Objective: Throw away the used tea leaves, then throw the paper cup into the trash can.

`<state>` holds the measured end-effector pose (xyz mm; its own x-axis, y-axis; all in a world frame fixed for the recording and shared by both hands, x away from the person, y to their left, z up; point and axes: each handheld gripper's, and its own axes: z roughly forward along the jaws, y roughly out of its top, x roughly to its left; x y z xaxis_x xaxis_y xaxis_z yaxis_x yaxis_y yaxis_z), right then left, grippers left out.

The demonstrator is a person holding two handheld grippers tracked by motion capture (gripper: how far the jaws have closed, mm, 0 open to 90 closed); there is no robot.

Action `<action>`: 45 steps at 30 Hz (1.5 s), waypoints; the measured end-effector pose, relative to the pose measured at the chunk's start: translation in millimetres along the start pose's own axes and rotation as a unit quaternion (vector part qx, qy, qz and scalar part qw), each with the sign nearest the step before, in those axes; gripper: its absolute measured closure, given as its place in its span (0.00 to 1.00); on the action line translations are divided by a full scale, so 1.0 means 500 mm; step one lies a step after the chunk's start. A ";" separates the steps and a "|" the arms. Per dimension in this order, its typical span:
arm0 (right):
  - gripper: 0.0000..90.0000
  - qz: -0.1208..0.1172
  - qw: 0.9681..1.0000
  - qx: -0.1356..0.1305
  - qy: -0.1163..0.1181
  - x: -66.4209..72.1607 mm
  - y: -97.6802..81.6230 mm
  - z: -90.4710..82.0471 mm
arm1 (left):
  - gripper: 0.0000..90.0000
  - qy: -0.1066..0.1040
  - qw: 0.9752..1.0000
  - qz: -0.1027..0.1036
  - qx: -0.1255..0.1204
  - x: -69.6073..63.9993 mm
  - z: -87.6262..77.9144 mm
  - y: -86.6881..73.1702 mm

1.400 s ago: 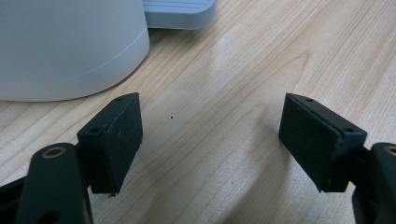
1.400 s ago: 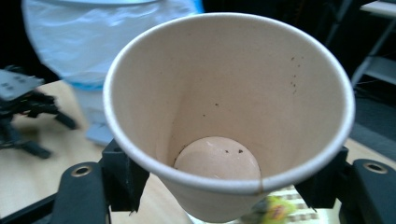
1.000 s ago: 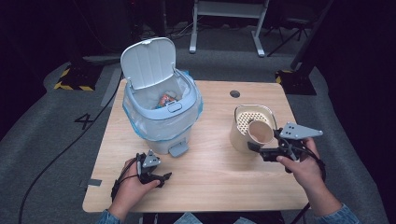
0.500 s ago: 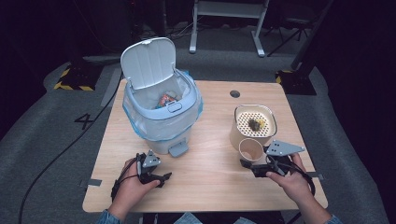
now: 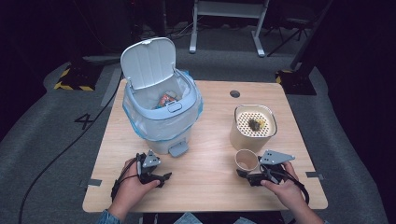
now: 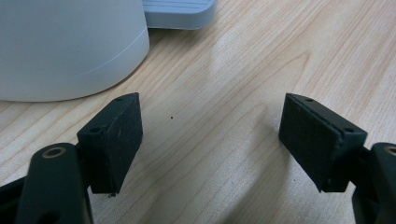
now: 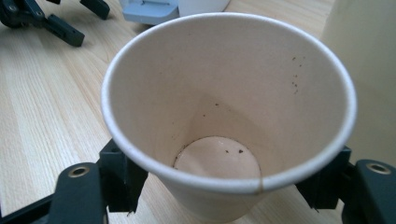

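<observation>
**pedal_bin_fan:** Left gripper point(image 5: 159, 177) sits low left in the high view, resting on the light wooden table point(image 5: 210, 186), jaws spread wide with just bare wood between the pads point(image 6: 116, 135). Its own view has the pale blue-white pedal bin point(image 5: 161, 116) at upper left, close but not touching.

**cupwatcher:** Yep, and that bin's left of centre up top, lid flipped up, clear liner bag over the rim, some colourful packaging inside.

**pedal_bin_fan:** Further right?

**cupwatcher:** Right gripper point(image 5: 247, 176) at lower right, jaws clamped on the sides of a tan paper cup point(image 5: 246, 160). Cup's upright, mouth open. In the right gripper view it's empty point(image 7: 219, 158) bar a few dark specks. Can't tell if its base touches the table.

**pedal_bin_fan:** And right behind the cup?

**cupwatcher:** Cream round container with a perforated strainer top point(image 5: 253, 126), dark wet clump sitting on the holes. Cup's just in front of it.
</observation>
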<state>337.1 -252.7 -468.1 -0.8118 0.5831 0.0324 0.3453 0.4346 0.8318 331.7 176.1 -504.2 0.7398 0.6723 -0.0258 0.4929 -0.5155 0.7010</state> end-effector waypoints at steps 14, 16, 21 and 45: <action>0.33 0.016 0.998 -0.003 0.063 -0.005 -0.001 0.013 | 0.25 0.000 1.000 0.000 0.000 0.000 0.000 0.000; 0.33 0.013 0.996 -0.014 0.083 -0.010 0.009 0.012 | 0.25 0.000 1.000 0.000 0.000 0.000 0.000 0.000; 0.33 -0.012 0.992 -0.005 0.126 -0.020 0.054 0.006 | 0.25 0.000 1.000 0.000 0.000 0.000 0.000 0.000; 0.33 -0.071 0.989 0.006 0.126 -0.055 0.253 0.000 | 0.25 0.001 1.000 0.000 -0.001 0.001 0.000 -0.001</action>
<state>403.4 -213.8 -363.6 -0.9438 0.3260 0.0540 0.2235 0.5096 0.8309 331.7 176.6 -504.2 0.7387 0.6736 -0.0250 0.4926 -0.5141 0.7022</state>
